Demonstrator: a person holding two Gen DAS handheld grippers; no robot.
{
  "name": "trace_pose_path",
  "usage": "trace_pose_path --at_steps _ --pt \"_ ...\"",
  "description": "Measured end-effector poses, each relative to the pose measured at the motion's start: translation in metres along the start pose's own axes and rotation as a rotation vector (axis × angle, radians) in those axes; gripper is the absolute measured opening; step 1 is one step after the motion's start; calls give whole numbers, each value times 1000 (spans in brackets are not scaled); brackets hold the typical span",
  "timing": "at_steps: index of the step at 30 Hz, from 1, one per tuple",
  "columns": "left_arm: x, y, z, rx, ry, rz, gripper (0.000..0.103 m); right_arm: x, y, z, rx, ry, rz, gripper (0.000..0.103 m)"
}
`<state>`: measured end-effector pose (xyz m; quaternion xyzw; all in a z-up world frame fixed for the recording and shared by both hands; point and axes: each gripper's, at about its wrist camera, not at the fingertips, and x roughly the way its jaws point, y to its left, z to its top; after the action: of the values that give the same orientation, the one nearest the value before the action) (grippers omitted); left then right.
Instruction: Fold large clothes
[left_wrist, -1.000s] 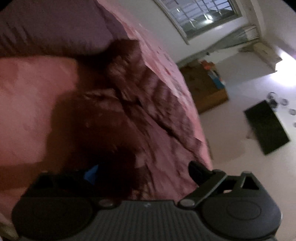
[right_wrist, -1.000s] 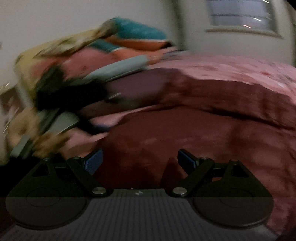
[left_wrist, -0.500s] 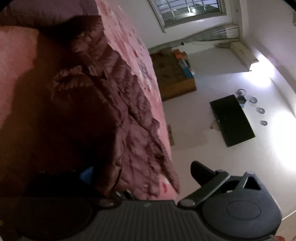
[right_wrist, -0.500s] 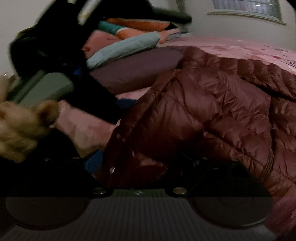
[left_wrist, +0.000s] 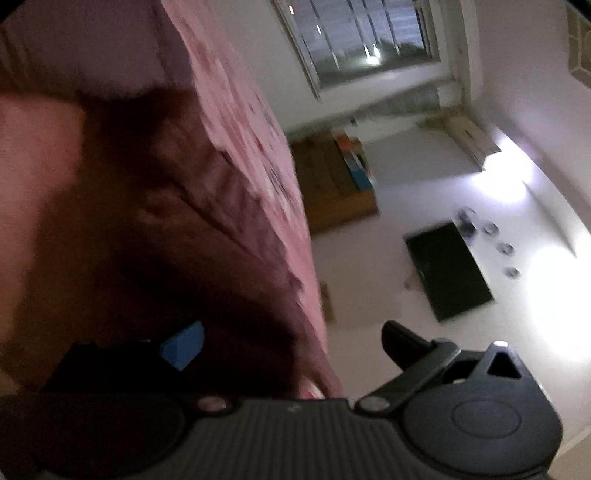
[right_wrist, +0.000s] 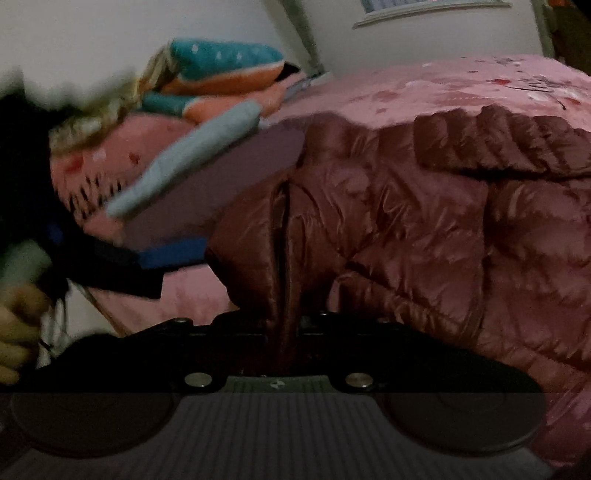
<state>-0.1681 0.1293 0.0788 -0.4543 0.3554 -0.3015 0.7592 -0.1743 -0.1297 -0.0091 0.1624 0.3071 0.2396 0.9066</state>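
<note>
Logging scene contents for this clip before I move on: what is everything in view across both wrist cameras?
Quilted maroon puffer jacket: one, on the bed.
Pink patterned bedspread: one, under the jacket.
Pile of folded bedding, teal, orange, grey-blue: one, at the bed's far end.
Barred window: one, far wall.
Wooden cabinet: one, brown, below the window.
Flat black panel: one, on the pale surface.
Left gripper: open, jacket between the fingers.
Right gripper: closed on the jacket's zipper edge.
</note>
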Motion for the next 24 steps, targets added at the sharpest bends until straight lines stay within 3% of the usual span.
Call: trace_pose_path --at_steps 4,9,16,19,21,24 --pt "-12 16 11 14 -81 120 102 -27 -23 15 152 -14 121 13" --pt "7 32 23 18 -83 196 102 -51 -34 16 218 -20 195 13" --pt "43 36 54 16 -101 83 102 -53 -27 6 239 92 257 13" --pt "60 41 56 10 -44 0 102 -54 -27 -5 241 125 248 13" --pt "68 47 48 -18 0 -76 102 -56 -34 -6 271 120 242 13" --pt "69 41 37 30 49 -107 102 -66 -46 -3 369 53 290 13"
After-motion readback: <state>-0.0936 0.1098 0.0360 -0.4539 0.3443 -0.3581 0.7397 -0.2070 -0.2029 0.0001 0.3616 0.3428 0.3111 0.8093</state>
